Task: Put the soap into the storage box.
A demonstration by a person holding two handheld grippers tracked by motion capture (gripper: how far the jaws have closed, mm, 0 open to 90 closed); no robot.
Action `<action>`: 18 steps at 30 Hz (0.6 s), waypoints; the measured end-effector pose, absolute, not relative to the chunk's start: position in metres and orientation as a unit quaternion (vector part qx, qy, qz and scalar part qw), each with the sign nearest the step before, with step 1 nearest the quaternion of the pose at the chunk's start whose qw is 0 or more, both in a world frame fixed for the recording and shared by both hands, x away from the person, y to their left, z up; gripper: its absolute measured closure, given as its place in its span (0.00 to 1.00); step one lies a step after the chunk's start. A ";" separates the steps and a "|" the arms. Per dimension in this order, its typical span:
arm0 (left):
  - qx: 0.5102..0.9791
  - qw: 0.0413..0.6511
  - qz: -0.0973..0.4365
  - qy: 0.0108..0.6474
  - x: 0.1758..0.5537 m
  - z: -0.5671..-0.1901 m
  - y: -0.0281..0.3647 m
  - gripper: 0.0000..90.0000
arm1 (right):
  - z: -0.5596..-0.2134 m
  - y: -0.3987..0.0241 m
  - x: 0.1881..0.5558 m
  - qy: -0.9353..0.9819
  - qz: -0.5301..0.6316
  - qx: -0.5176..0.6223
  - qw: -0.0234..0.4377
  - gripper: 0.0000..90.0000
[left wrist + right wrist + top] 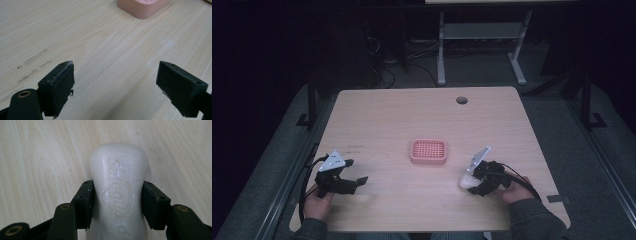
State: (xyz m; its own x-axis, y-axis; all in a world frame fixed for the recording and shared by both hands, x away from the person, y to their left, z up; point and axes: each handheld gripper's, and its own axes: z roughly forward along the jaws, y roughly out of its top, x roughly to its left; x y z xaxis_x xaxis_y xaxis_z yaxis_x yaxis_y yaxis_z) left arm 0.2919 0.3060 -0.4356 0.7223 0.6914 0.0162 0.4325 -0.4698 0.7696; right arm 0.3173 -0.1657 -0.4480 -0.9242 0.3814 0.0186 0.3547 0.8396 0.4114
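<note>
A white bar of soap with raised lettering lies on the wooden table. My right gripper is shut on it, both black pads pressed against its narrow waist. From above, the soap pokes out to the left of my right gripper, near the table's front right. A pink soap dish with a gridded top sits at the table's middle. My left gripper rests at the front left, open, with bare wood between its jaws. The pink dish lies ahead of my left gripper.
A round cable hole is near the table's far edge. Faint dark scuff marks run across the wood left of the left gripper. Beyond the table stands a white desk frame on dark floor.
</note>
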 end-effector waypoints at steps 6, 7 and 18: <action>0.838 0.395 0.166 0.337 0.292 -0.436 0.305 0.16 | -0.447 -0.165 0.316 0.959 0.204 0.192 0.037 0.54; 0.839 0.395 0.166 0.337 0.292 -0.436 0.305 0.16 | -0.447 -0.165 0.316 0.959 0.204 0.193 0.036 0.54; 0.841 0.390 0.169 0.335 0.293 -0.436 0.304 0.16 | -0.441 -0.161 0.315 0.961 0.199 0.186 0.038 0.54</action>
